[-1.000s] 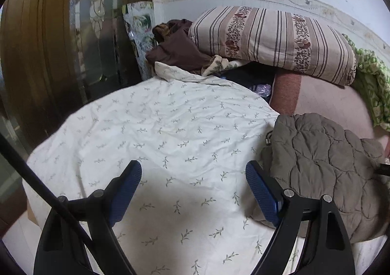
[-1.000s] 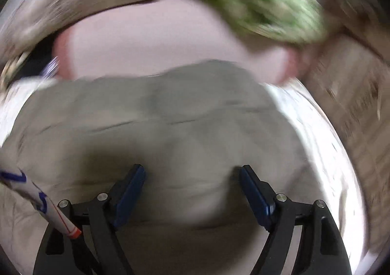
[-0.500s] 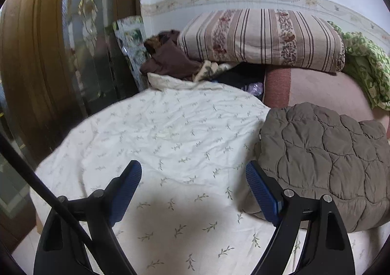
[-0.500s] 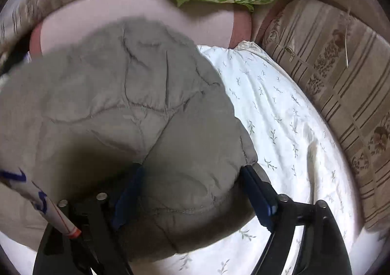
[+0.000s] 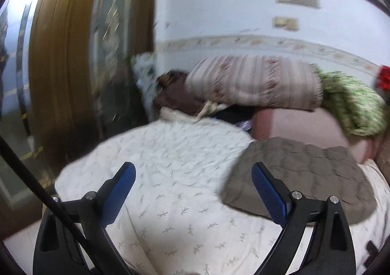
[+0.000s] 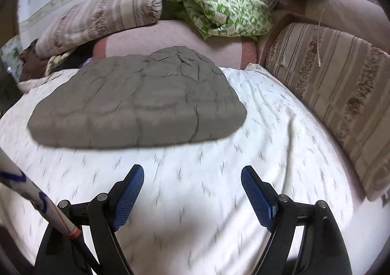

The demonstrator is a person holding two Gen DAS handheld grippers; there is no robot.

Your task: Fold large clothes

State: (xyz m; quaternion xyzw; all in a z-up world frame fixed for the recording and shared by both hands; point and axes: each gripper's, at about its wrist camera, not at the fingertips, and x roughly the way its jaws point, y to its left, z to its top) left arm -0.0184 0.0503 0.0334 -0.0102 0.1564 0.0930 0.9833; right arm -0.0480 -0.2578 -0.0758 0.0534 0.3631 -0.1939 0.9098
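Note:
A grey-brown quilted garment (image 6: 139, 101) lies folded into a compact pad on the white leaf-print bedsheet (image 6: 199, 177). It also shows in the left wrist view (image 5: 307, 172), at the right. My right gripper (image 6: 192, 192) is open and empty, held above bare sheet in front of the garment. My left gripper (image 5: 193, 192) is open and empty above the sheet (image 5: 170, 157), with its right finger (image 5: 268, 192) in front of the garment's left edge.
A striped rolled quilt (image 5: 253, 82), a green patterned blanket (image 6: 219, 9) and a pink cushion (image 6: 170, 35) lie behind the garment. A striped cushion (image 6: 336, 89) lines the right side. A wooden door (image 5: 58, 60) stands at the left. Dark clothes (image 5: 175, 96) are piled near the corner.
Both grippers have pulled back and up from the garment. The right gripper, which was low over the garment, now sits over bare sheet. The garment lies flat and folded.

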